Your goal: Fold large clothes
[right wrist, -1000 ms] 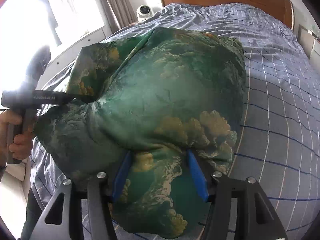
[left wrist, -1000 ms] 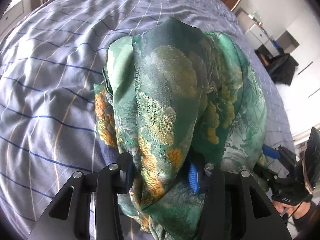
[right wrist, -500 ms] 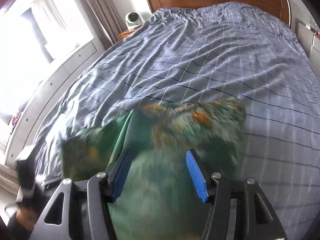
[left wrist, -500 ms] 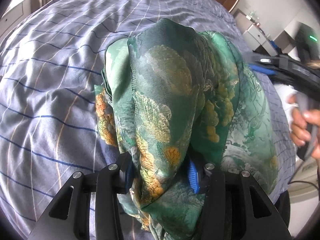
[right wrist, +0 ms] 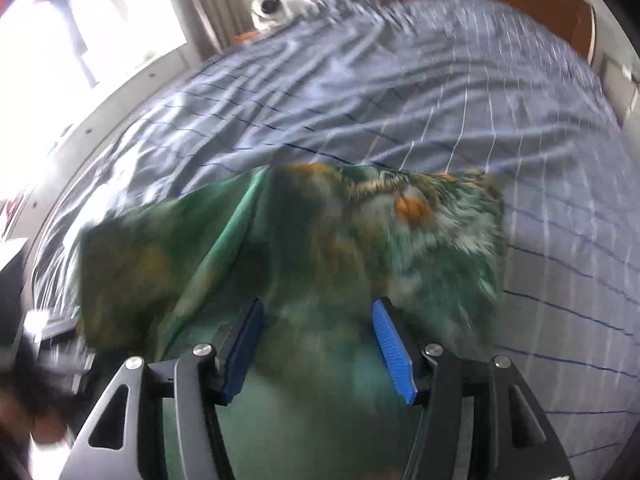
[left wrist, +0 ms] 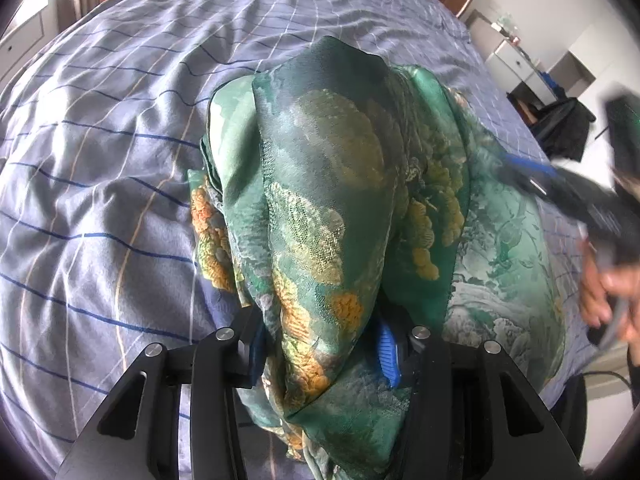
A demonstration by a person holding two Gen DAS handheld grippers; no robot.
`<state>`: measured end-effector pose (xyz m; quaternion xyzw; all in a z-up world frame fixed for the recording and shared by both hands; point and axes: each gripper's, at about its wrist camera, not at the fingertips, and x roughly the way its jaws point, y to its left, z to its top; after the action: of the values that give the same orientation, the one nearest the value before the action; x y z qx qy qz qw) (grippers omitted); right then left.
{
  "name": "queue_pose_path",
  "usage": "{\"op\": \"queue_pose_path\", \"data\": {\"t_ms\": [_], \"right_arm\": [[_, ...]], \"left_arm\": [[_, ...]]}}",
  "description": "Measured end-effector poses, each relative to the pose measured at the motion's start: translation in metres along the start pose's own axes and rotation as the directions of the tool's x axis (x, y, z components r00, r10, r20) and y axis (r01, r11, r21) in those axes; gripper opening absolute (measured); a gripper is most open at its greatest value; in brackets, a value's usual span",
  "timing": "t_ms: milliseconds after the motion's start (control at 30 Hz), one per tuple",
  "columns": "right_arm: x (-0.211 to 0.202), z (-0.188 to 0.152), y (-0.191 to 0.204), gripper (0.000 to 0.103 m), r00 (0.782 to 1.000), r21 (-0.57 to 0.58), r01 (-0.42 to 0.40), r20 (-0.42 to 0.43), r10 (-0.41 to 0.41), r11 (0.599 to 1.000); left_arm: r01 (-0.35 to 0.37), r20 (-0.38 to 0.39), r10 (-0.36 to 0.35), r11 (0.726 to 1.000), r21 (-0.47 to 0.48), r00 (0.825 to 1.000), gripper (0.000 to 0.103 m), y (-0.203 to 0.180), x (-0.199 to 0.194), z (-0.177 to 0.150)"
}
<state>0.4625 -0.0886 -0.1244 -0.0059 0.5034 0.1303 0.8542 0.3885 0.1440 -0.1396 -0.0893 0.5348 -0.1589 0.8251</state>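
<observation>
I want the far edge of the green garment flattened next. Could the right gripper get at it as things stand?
Probably yes: the right gripper is over the green garment, its far edge lies uncovered on the bedspread, though the blur hides whether it holds cloth.

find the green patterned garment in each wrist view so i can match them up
Left wrist: the green garment fills the centre, bunched between the left gripper fingers and spreading right across the bed.
Right wrist: the garment, blurred, spans the lower middle, running down between the right gripper fingers.
Shared landmark: the blue checked bed cover beneath it.
</observation>
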Motion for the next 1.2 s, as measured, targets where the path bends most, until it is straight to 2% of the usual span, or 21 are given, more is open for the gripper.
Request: {"op": "queue_pose_path", "data": {"t_ms": [67,233,367,467,633,767,833,867,900,933,1033,1133,1167,1200], "right_arm": [[-0.028,-0.024,0.005,0.059,0.999,-0.045,-0.015,0.029,0.017,0.999],[-0.07,-0.099,0.022,0.059,0.995,-0.079,-0.093,0.024,0.095,0.992],[-0.077,-0.149,0.029,0.059,0.996,-0.061,-0.056,0.072,0.061,0.997],[-0.055,-0.158,0.022,0.059,0.996,0.024,-0.065,0.061,0.063,0.998],[-0.036,-0.165,0.033,0.06,0.997,-0.025,0.011,0.079,-0.009,1.0],[-0.038,-0.171,0.031,0.06,0.994,-0.012,0.013,0.106,-0.012,1.0],[-0.047,-0.169,0.035,0.061,0.992,-0.005,0.022,0.121,-0.021,1.0],[-0.054,-0.169,0.036,0.064,0.991,-0.005,0.023,0.133,-0.022,1.0],[-0.062,-0.169,0.037,0.068,0.99,-0.007,0.023,0.141,-0.022,1.0],[-0.068,-0.169,0.035,0.069,0.989,-0.005,0.027,0.142,-0.026,1.0],[-0.091,-0.17,0.031,0.069,0.987,0.02,0.021,0.161,-0.024,1.0],[-0.117,-0.172,0.026,0.07,0.978,0.025,0.047,0.204,-0.051,0.999],[-0.122,-0.173,0.026,0.074,0.976,0.021,0.068,0.208,-0.071,0.997],[-0.127,-0.173,0.025,0.079,0.974,0.016,0.098,0.206,-0.099,0.995]], "left_arm": [[0.004,-0.005,-0.004,1.0,0.005,1.0,0.047,0.0,0.001,0.002],[0.02,-0.015,-0.02,1.0,0.007,1.0,0.048,0.003,0.002,0.006],[0.021,-0.017,-0.021,1.0,0.014,1.0,0.049,0.004,0.005,0.008],[0.016,-0.013,-0.016,1.0,0.015,1.0,0.05,0.003,0.007,0.007],[0.032,0.0,-0.032,0.999,-0.016,1.0,0.051,0.009,0.01,0.004],[0.044,0.008,-0.043,0.998,-0.043,0.999,0.052,0.011,0.004,0.001],[0.052,0.024,-0.05,0.997,-0.06,0.998,0.06,0.013,-0.005,0.0],[0.048,0.036,-0.046,0.997,-0.067,0.998,0.071,0.015,-0.012,-0.002],[0.029,0.044,-0.025,0.997,-0.075,0.999,0.086,0.016,-0.018,-0.003],[-0.001,0.061,0.007,0.996,-0.087,0.998,0.091,0.019,-0.028,-0.006],[0.018,0.103,-0.007,0.994,-0.108,0.995,0.093,0.028,-0.054,-0.015],[-0.052,0.139,0.067,0.993,-0.11,0.988,0.094,0.034,-0.085,-0.027],[-0.092,0.15,0.107,0.99,-0.104,0.983,0.094,0.035,-0.092,-0.03],[-0.165,0.163,0.179,0.982,-0.096,0.97,0.094,0.034,-0.101,-0.035]]}}
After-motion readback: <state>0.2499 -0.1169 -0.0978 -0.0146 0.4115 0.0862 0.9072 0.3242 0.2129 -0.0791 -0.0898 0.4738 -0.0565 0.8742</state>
